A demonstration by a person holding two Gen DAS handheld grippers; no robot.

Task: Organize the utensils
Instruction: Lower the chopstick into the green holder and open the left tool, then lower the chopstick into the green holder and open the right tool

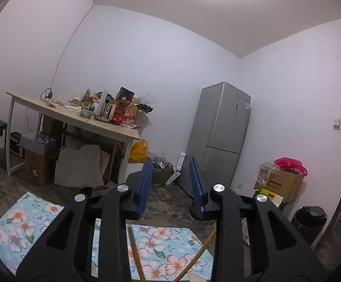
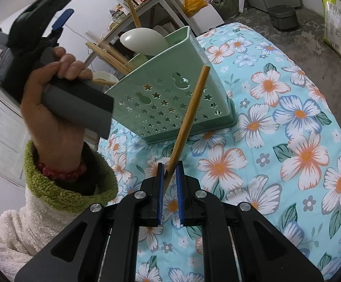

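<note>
The right claw (image 2: pixel 169 172) pinches the chopstick (image 2: pixel 187 119) by its lower tip, its long axis rising toward one o'clock, the green holder (image 2: pixel 170 103) just beyond at twelve on the floral cloth (image 2: pixel 288 141), while the left claw (image 1: pixel 170 178) hovers wide, empty.

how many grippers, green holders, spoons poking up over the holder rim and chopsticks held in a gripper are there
grippers: 2, left gripper and right gripper
green holder: 1
spoon over the rim: 1
chopstick in the right gripper: 1
total: 5
</note>
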